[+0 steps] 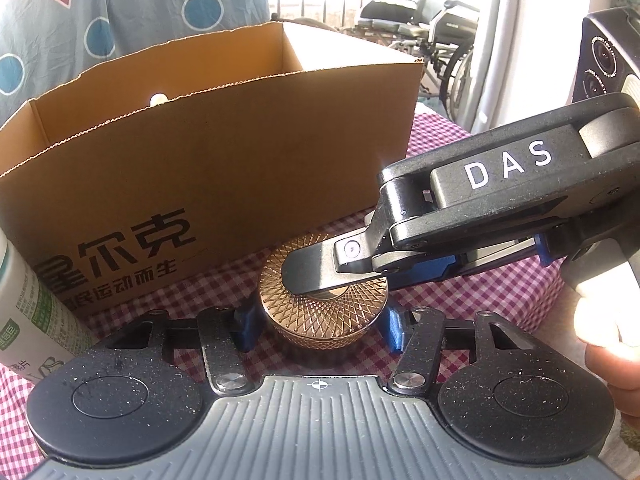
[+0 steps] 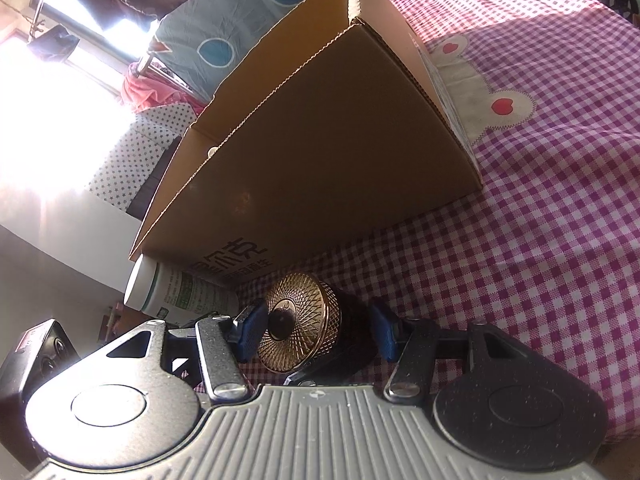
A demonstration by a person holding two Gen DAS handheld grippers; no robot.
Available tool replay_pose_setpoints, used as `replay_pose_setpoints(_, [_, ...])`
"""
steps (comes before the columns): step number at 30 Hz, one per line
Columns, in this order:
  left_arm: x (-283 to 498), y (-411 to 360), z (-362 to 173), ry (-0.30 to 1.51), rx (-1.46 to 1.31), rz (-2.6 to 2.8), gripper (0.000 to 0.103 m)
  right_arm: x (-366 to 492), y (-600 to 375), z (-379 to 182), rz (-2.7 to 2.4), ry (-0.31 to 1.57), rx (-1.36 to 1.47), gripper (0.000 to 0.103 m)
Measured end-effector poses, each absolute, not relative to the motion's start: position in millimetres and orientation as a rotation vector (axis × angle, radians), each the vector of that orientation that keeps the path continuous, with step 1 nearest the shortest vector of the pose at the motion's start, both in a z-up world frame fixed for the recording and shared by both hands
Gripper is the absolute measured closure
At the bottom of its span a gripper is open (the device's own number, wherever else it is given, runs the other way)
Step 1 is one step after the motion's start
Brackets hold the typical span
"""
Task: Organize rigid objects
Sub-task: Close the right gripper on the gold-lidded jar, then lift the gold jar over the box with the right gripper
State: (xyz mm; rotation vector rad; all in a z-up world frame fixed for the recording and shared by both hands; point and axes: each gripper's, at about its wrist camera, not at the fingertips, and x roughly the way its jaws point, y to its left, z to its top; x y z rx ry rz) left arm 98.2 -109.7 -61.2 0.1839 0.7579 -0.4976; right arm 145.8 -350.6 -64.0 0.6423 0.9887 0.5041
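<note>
Surface: a pink-and-white checked cloth (image 1: 460, 304) covers the table; a hanging sheet with blue dots (image 1: 120, 12) and bright windows lie behind, a wheelchair (image 1: 432, 36) far right.
Left edge: a white bottle with a green label (image 1: 36, 312) stands just beside the cardboard box (image 1: 224, 152) (open-topped, printed with black characters).
Centre: the gold patterned round tin (image 1: 324, 308) sits on the cloth in front of the box, near its wall.
Left claw (image 1: 320, 322): blue pads spread either side of the tin; contact cannot be told.
Right claw (image 1: 316, 276): reaches in from the right, one finger lying over the tin's lid.
Right wrist view: the right claw (image 2: 318, 332) spread around the tin (image 2: 298, 322); open cloth stretches right of the box (image 2: 320, 140), and the bottle (image 2: 180, 294) shows its white cap.
</note>
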Motion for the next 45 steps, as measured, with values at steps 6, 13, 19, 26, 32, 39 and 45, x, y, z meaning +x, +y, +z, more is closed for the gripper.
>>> replay_pose_setpoints(6, [98.2,-116.2,-61.8,0.762,0.18,-0.494,0.045,145.8,-353.0,-66.2,0.508,0.984,0.647,0.045])
replay_pose_setpoints(13, [92.4,-118.3,-62.3,0.747,0.191,-0.49,0.047,144.5,-351.0,-63.0,0.509,0.978,0.619,0.045])
replay_pose_setpoints(19, [90.5,-116.6,-59.8,0.75,0.174,-0.491,0.047,143.1,-346.7,-59.3,0.505,0.979,0.602,0.045])
replay_pose_setpoints(26, [83.0,-112.8,-48.0,0.722,0.171,-0.485,0.047,137.4,-345.6,-46.1,0.513,0.952,0.584,0.045])
replay_pose_setpoints(32, [71.9,-109.2,-33.8,0.688,0.17,-0.474,0.047,125.4,-341.3,-29.0,0.525,0.911,0.563,0.045])
replay_pose_setpoints(39, [57.9,-107.1,-11.5,0.633,0.178,-0.453,0.047,109.9,-338.8,-1.5,0.546,0.85,0.542,0.045])
replay_pose_setpoints(45, [63.4,-113.7,23.9,0.58,0.191,-0.427,0.047,108.2,-343.3,37.0,0.579,0.77,0.511,0.044])
